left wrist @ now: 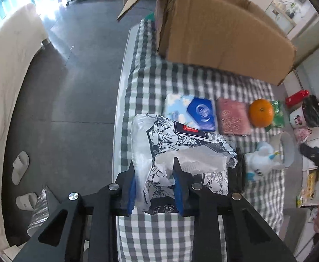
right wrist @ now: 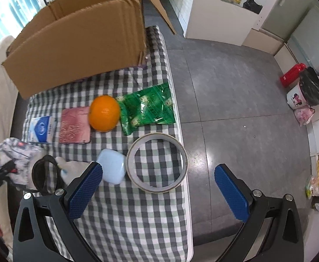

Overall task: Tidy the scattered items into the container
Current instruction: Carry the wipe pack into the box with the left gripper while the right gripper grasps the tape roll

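Clamped tissue pack (left wrist: 181,152) in left tongs (left wrist: 155,187), right tongs (right wrist: 157,187) apart; next, toward cardboard box (left wrist: 214,32) at twelve o'clock.

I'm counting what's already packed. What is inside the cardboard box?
Neither view shows it. The cardboard box stands on the checked cloth with only its outer walls and flaps facing the cameras; its inside is hidden. The left gripper holds a tissue pack outside it.
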{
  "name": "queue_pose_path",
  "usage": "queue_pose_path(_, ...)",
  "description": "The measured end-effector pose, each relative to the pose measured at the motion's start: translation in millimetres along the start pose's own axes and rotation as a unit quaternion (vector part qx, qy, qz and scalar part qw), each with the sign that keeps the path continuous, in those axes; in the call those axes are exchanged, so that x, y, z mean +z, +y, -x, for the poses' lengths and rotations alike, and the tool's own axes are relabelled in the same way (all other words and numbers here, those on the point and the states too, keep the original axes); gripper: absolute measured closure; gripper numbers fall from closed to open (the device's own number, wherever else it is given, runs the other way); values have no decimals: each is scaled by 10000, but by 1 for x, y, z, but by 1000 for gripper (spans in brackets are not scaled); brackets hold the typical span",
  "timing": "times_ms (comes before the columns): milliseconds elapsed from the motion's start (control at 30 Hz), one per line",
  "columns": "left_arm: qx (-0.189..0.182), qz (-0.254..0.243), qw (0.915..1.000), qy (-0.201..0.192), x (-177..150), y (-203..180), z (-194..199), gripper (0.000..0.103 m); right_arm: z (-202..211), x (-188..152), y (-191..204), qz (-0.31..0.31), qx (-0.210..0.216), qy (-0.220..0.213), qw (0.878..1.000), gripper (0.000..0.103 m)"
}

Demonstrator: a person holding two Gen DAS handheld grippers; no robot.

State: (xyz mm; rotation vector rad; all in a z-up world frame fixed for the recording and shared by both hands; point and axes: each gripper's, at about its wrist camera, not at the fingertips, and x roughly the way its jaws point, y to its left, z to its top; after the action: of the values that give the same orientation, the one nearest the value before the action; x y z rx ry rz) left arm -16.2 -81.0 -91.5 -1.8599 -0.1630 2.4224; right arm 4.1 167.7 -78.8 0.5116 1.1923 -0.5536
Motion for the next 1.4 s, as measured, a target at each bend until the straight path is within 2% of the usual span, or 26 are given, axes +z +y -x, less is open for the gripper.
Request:
queue_pose_path(267, -92, -22, 9997, -229, 20, -6, 22, 76, -36, 5, 3, 119, -5, 260, 9996, 1)
queue_pose_path(433, -150, 7, 9995, -266, 24, -7, 22, 76, -57, 3, 14, 467, -275, 414, 9977, 1)
queue_pose_path(533, -177, 41, 9996, -223, 23, -9, 19, 76, -66, 4, 11, 440, -237, 426, 9978, 1)
queue_pose_path(600, -218, 71, 9996, -181, 22, -9, 17, 75, -67, 8, 8, 360, -117, 472, 9982, 6)
queue_pose_path(633, -208, 74, 9996, -172, 21, -10, 16, 75, -66, 10, 7, 336, -42, 484, 9983, 20)
queue_pose_path(700, -187, 73, 9997, -162, 21, -11, 15, 75, -65, 10, 7, 357, -35, 521, 9980, 20)
queue_pose_path(833, -174, 81, 9996, -205, 21, -11, 18, 75, -58, 5, 14, 456, -9, 466, 9979, 20)
queue_pose_path(1167, -289, 61, 9986, -440, 39, -21, 49, 75, 9, 15, 35, 561, 353, 45, 9978, 20)
queue_pose_path(1300, -399, -100, 9964, -739, 68, -33, 83, 75, 26, 25, 35, 591, 443, -18, 9973, 20)
queue_pose_path(1400, -680, -159, 9923, -1020, 104, -41, 105, 75, 33, 24, 36, 536, 469, -22, 9975, 20)
